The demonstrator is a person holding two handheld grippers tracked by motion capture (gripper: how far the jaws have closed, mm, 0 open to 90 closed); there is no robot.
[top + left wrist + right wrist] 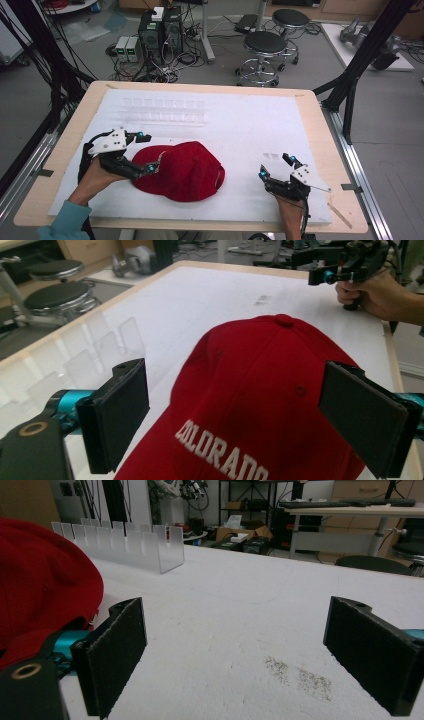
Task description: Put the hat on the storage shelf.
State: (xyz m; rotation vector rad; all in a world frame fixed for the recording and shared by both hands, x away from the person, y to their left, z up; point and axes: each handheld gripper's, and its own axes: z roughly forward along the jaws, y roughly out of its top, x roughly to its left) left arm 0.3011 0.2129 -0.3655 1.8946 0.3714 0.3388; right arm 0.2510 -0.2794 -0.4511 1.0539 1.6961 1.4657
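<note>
A red cap (184, 171) lies on the white sheet (240, 125) that covers the light wooden table (320, 125), toward seven o'clock from the sheet's middle. White letters reading COLORADO cross its front in the left gripper view. The left gripper (146, 152) sits at the cap's nine o'clock side, its jaws spread wide to either side of the brim end; whether a pad touches the fabric is not clear. The right gripper (276, 166) rests near the sheet at about four o'clock, well apart from the cap, jaws wide apart and holding nothing. A faint grey smudge (300, 677) marks the sheet just ahead of it. A clear plastic divider rack (165, 111) stands at eleven o'clock on the sheet. Beyond the table, at twelve o'clock, the grey floor holds two black stools (265, 47), computer towers (160, 30) and tangled cables (170, 67).
</note>
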